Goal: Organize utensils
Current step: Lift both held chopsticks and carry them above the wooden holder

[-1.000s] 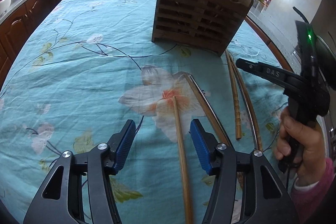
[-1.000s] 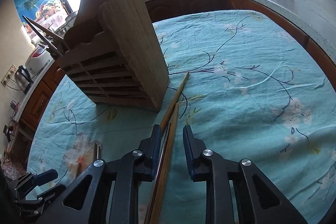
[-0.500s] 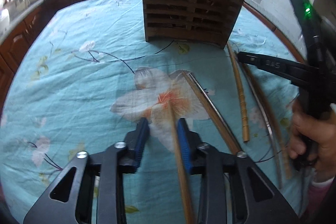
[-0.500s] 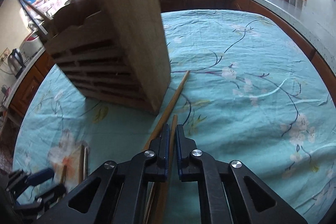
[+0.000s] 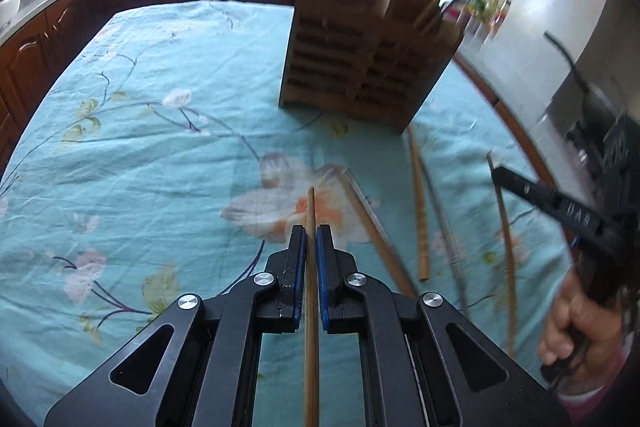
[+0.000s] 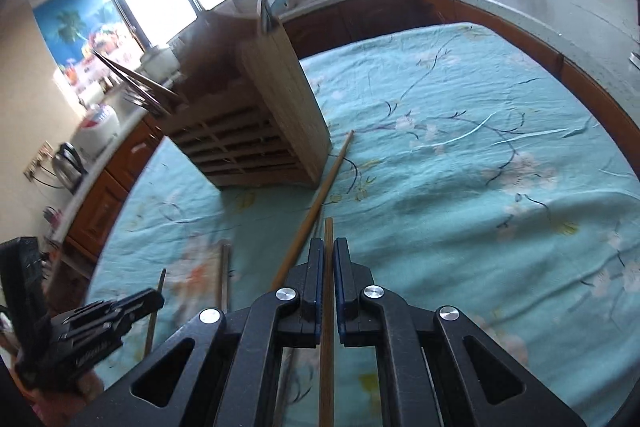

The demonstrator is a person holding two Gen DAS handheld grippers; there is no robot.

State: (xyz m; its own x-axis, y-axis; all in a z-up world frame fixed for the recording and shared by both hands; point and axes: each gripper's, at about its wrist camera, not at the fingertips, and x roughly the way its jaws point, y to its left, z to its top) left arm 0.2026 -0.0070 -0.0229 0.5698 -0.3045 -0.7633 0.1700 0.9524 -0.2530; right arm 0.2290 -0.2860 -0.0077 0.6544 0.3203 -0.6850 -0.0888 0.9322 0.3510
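Two grippers point(image 5: 311, 239) point(image 6: 328, 255), one chopstick point(image 5: 311, 267) point(image 6: 328, 307) each

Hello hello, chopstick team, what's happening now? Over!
Left gripper shut on one wooden chopstick. Right gripper shut on another chopstick. Wooden holder ahead, path open. More chopsticks on the tablecloth.

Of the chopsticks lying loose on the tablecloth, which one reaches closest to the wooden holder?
The notched bamboo chopstick: its far tip lies at the holder's near right corner, while the others stop short of it.
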